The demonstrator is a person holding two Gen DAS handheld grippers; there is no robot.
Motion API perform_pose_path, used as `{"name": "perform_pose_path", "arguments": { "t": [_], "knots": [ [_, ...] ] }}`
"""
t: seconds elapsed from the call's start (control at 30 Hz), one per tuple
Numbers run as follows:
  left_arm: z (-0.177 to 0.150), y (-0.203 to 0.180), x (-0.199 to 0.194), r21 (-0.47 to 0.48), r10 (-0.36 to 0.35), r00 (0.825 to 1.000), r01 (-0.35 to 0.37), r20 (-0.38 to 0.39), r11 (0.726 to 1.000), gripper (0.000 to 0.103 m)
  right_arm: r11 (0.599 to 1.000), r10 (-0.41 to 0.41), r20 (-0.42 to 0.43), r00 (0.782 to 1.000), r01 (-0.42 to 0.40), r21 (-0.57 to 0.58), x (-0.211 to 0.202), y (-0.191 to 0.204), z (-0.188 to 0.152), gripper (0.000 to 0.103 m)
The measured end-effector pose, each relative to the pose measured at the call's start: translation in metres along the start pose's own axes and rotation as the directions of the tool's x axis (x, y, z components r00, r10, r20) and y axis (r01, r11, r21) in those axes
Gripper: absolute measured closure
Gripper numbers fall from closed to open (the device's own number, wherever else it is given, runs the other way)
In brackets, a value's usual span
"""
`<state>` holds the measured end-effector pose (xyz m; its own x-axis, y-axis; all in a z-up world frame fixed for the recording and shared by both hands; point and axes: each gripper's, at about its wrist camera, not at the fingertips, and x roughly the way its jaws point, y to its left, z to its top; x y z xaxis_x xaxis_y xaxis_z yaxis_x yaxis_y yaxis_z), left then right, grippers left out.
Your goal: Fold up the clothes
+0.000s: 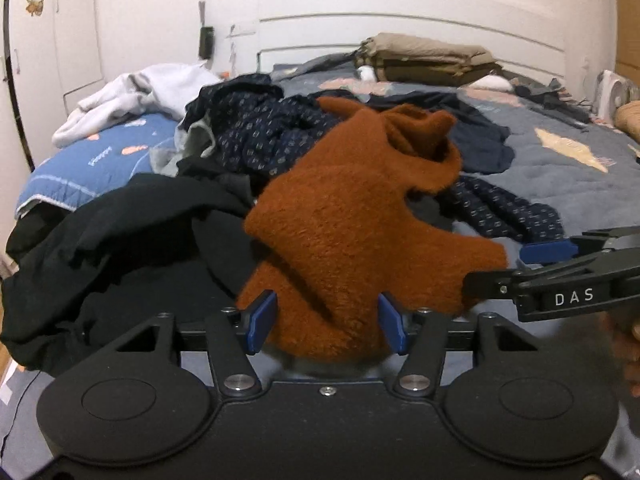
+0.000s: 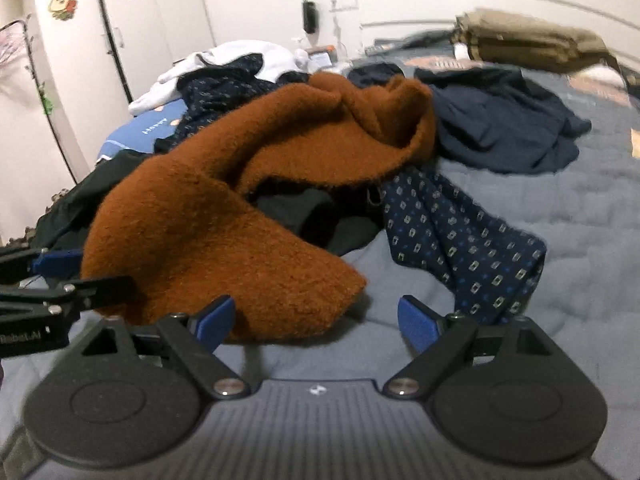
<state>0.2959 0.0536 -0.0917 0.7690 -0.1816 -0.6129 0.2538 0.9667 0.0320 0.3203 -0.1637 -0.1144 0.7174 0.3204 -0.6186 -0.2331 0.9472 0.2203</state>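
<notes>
A fuzzy rust-brown sweater (image 1: 352,216) lies crumpled on the grey quilted bed (image 1: 560,176), over a pile of dark clothes. My left gripper (image 1: 327,324) is open, and the sweater's near end bulges between its blue pads (image 1: 262,322). My right gripper (image 1: 496,272) comes in from the right at the sweater's side flap. In the right wrist view the right gripper (image 2: 318,322) stands wide open over bare quilt, with the sweater's (image 2: 224,208) hem beside its left pad (image 2: 216,318). The left gripper (image 2: 92,270) shows at the left edge against the sweater.
Black garments (image 1: 120,248) lie to the left, and a navy patterned piece (image 2: 460,240) and a plain navy garment (image 2: 500,128) to the right. White clothes (image 1: 140,96) and folded khaki items (image 1: 428,56) sit at the far side. A white wardrobe (image 2: 160,20) stands beyond the bed.
</notes>
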Motion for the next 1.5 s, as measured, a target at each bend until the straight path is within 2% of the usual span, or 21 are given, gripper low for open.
{"name": "perform_pose_path", "arguments": {
  "t": [0.07, 0.1, 0.17, 0.2, 0.23, 0.27, 0.4, 0.57, 0.87, 0.9, 0.93, 1.37, 1.5],
  "knots": [
    [0.000, 0.001, 0.005, -0.007, -0.005, 1.000, 0.005, -0.011, 1.000, 0.051, 0.999, 0.016, -0.020, 1.000, -0.015, 0.029, 0.006, -0.001, 0.000, 0.041],
    [0.000, 0.002, 0.008, -0.010, -0.008, 1.000, 0.008, -0.016, 1.000, 0.055, 0.999, 0.024, -0.031, 0.999, -0.022, 0.044, 0.009, -0.002, 0.000, 0.046],
    [-0.001, 0.003, 0.013, -0.016, -0.013, 1.000, 0.013, -0.026, 1.000, 0.074, 0.998, 0.037, -0.039, 0.999, -0.035, 0.043, 0.012, 0.001, -0.001, 0.069],
    [-0.002, 0.003, 0.013, -0.019, -0.021, 0.999, 0.021, -0.026, 1.000, 0.077, 0.999, 0.039, -0.036, 0.999, -0.038, 0.036, 0.011, 0.003, -0.001, 0.074],
    [-0.002, 0.002, 0.013, -0.021, -0.031, 0.999, 0.031, -0.024, 0.999, 0.085, 0.999, 0.042, -0.032, 0.999, -0.041, 0.028, 0.010, 0.006, -0.001, 0.086],
    [-0.003, 0.001, 0.012, -0.015, -0.034, 0.999, 0.034, -0.022, 0.999, 0.087, 0.999, 0.044, -0.028, 0.999, -0.043, 0.020, 0.008, 0.008, -0.001, 0.094],
    [-0.003, -0.002, 0.005, -0.026, -0.041, 0.999, 0.041, -0.011, 0.999, 0.088, 0.998, 0.064, -0.014, 0.998, -0.064, 0.015, -0.002, 0.012, 0.000, 0.095],
    [-0.005, 0.004, -0.011, -0.096, -0.049, 0.999, 0.050, 0.014, 0.994, 0.092, 0.994, 0.105, -0.001, 0.994, -0.105, 0.035, -0.020, 0.014, -0.006, 0.096],
    [-0.017, -0.014, -0.056, -0.044, -0.055, 0.998, 0.057, 0.033, 0.997, 0.094, 0.993, 0.112, 0.018, 0.994, -0.113, 0.045, -0.069, 0.020, -0.025, 0.096],
    [-0.019, -0.016, -0.063, -0.048, -0.059, 0.998, 0.061, 0.035, 0.997, 0.095, 0.992, 0.115, 0.021, 0.993, -0.116, 0.046, -0.077, 0.021, -0.027, 0.096],
    [-0.020, -0.018, -0.069, -0.049, -0.066, 0.997, 0.068, 0.031, 0.997, 0.103, 0.992, 0.118, 0.024, 0.993, -0.119, 0.048, -0.086, 0.021, -0.029, 0.096],
    [-0.043, -0.058, -0.146, -0.039, -0.125, 0.992, 0.126, 0.033, 0.991, 0.103, 0.983, 0.150, 0.091, 0.984, -0.158, 0.090, -0.200, 0.032, -0.058, 0.097],
    [-0.052, -0.068, -0.162, -0.041, -0.171, 0.985, 0.172, 0.028, 0.984, 0.102, 0.981, 0.138, 0.120, 0.983, -0.152, 0.118, -0.227, 0.029, -0.070, 0.097]
  ]
}}
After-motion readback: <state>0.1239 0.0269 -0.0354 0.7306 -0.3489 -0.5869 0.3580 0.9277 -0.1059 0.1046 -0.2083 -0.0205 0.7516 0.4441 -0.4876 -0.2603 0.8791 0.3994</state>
